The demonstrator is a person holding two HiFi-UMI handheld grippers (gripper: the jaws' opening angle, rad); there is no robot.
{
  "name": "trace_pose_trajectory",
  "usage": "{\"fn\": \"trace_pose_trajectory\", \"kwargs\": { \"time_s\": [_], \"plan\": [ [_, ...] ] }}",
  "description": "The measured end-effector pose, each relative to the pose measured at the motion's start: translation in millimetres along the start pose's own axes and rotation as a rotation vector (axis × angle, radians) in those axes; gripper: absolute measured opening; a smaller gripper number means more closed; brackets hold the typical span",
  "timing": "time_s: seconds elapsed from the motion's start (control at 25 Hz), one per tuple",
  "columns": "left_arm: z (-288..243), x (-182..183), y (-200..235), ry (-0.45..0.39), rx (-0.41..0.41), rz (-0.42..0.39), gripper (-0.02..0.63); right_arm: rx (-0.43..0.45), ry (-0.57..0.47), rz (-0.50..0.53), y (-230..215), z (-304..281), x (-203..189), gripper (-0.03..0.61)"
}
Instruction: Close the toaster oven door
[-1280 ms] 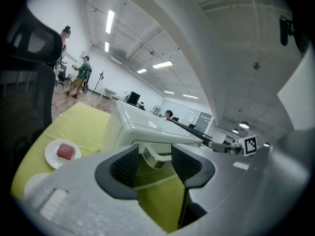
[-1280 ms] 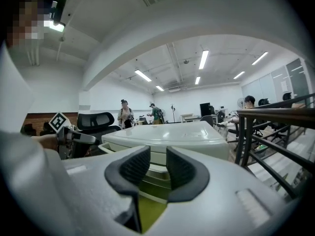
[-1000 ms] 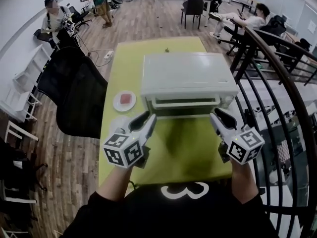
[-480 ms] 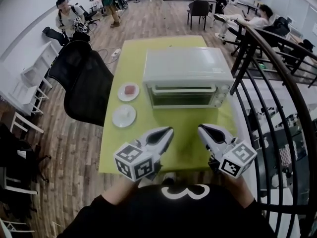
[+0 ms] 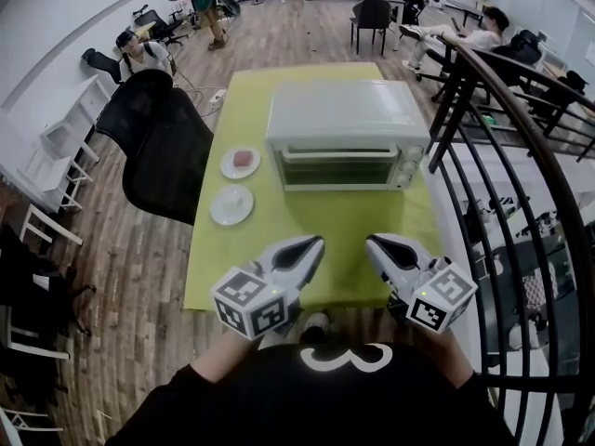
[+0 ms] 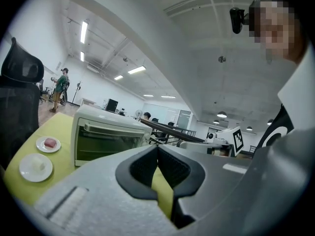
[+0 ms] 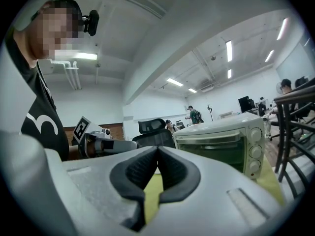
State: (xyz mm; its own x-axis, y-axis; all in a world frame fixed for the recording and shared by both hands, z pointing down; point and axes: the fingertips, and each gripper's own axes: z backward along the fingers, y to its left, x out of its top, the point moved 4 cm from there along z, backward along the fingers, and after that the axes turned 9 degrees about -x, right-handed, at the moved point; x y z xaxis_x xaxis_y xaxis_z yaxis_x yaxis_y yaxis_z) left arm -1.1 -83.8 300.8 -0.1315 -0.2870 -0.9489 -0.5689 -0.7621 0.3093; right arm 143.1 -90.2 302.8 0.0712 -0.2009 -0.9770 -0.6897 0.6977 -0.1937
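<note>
Boxy cream metal oven is set on a lime-green table, at 12 o'clock from both grippers and well apart from them. Its glass door is shut flush, with a bar handle along the top. Left gripper: jaws are pressed together, ribbed black pads touching, nothing held. Right gripper: jaws likewise together, nothing held. At the oven's 9 o'clock two round white plates are seen: the far plate holds a pink block, the near plate a pale lump. A black mesh chair is at the table's 9 o'clock.
</note>
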Motion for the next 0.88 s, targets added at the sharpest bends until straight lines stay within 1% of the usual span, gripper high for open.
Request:
{"fn": "trace_pose_trajectory", "kwargs": {
  "time_s": [0.44,0.88],
  "plan": [
    [-2,-6,-12,0.014,-0.002,0.005,0.011,-0.006,0.009,-0.002,2,12,-4,0.003],
    [-7,-13,-4,0.02,0.002,0.007,0.011,-0.019,0.013,-0.004,-7,11,-12,0.002]
  ]
}}
